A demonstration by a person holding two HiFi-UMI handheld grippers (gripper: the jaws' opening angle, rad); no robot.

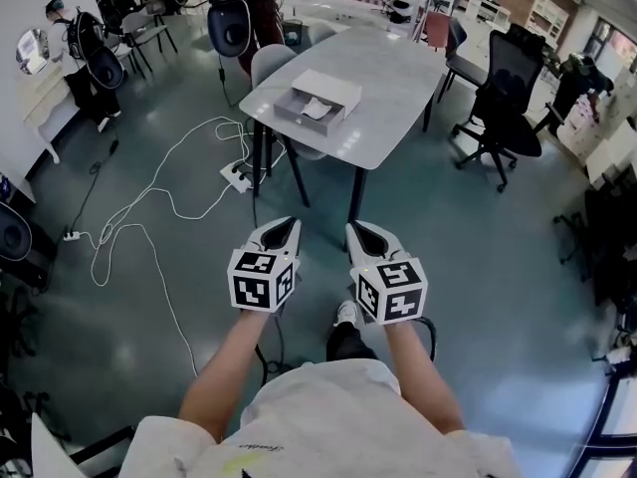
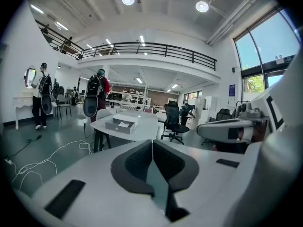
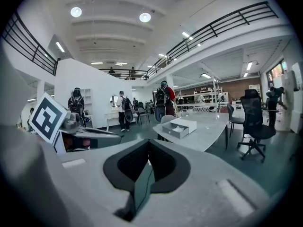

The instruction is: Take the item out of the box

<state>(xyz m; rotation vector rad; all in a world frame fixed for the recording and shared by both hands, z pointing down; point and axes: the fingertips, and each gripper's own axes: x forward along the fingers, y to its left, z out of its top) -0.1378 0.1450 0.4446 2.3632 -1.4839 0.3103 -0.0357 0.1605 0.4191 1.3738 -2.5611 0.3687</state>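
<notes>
A flat white box (image 1: 318,100) lies on the grey table (image 1: 388,98) some way ahead, with its drawer pulled out and a pale item (image 1: 316,109) inside. The box (image 2: 121,124) also shows small in the left gripper view, and the box (image 3: 179,127) in the right gripper view. My left gripper (image 1: 287,229) and right gripper (image 1: 360,233) are held side by side at waist height, well short of the table. Both are shut with nothing between the jaws. The left gripper (image 2: 152,143) and right gripper (image 3: 148,144) show their pads pressed together.
A grey chair (image 1: 271,64) stands at the table's far left side and a black office chair (image 1: 506,98) at its right. White cables (image 1: 149,207) and a power strip (image 1: 239,173) lie on the floor left of the table. People with gear stand at the far left (image 1: 75,43).
</notes>
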